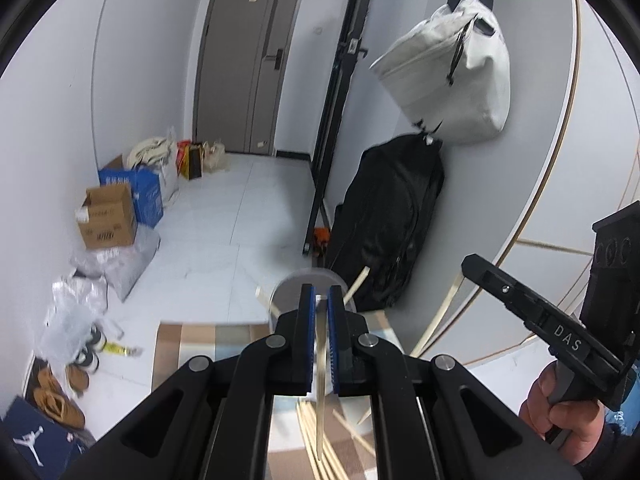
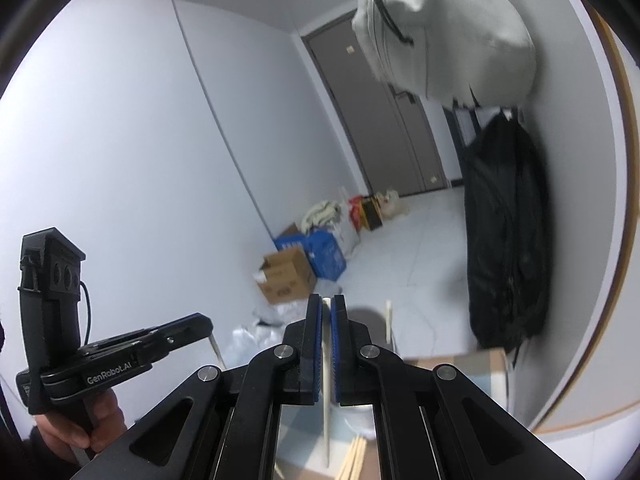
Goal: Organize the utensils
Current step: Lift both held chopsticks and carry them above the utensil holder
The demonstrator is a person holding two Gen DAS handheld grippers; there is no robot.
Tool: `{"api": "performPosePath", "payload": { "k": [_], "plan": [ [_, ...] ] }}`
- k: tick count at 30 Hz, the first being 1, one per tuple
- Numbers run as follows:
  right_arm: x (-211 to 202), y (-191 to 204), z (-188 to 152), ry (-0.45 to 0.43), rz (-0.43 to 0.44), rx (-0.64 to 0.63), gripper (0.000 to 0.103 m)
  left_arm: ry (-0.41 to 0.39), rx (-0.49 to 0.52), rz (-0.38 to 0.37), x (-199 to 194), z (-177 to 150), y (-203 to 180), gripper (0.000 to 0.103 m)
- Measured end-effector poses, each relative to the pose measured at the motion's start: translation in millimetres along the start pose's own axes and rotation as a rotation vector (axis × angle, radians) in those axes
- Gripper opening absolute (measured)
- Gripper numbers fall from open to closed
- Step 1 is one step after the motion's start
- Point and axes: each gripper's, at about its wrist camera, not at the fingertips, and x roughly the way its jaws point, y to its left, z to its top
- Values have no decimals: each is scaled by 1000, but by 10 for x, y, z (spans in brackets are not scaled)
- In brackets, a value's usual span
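Black linkage arms filled the bottom of the left wrist view, and between them the left gripper had its blue pads clamped on a pale chopstick that hung downward from the grip. Below it, more loose chopsticks lay on a checked cloth. Just ahead of the fingertips stood a grey round holder with a few sticks leaning out of it (blurred, so their count could not be told).

Only this view showed the right gripper's body from outside, with a hand wrapped round its handle at the right edge, as well as the shoes and the cardboard box along the left wall.

From the right wrist view, the right gripper was likewise closed on its own pale chopstick, which ran down between the pads. Here the holder showed only as a dim grey shape behind the right finger. This view alone showed the left gripper's side, held by a hand at lower left.

Both views took in the white bag hanging on the wall above a black bag.
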Motion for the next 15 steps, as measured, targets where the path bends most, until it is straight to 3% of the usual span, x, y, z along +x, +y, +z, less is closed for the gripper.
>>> {"api": "performPosePath", "payload": {
  "k": [15],
  "plan": [
    [390,-69,863,-82,-4,-21,3,-79,32,37,294,674,-15,2]
  ]
}}
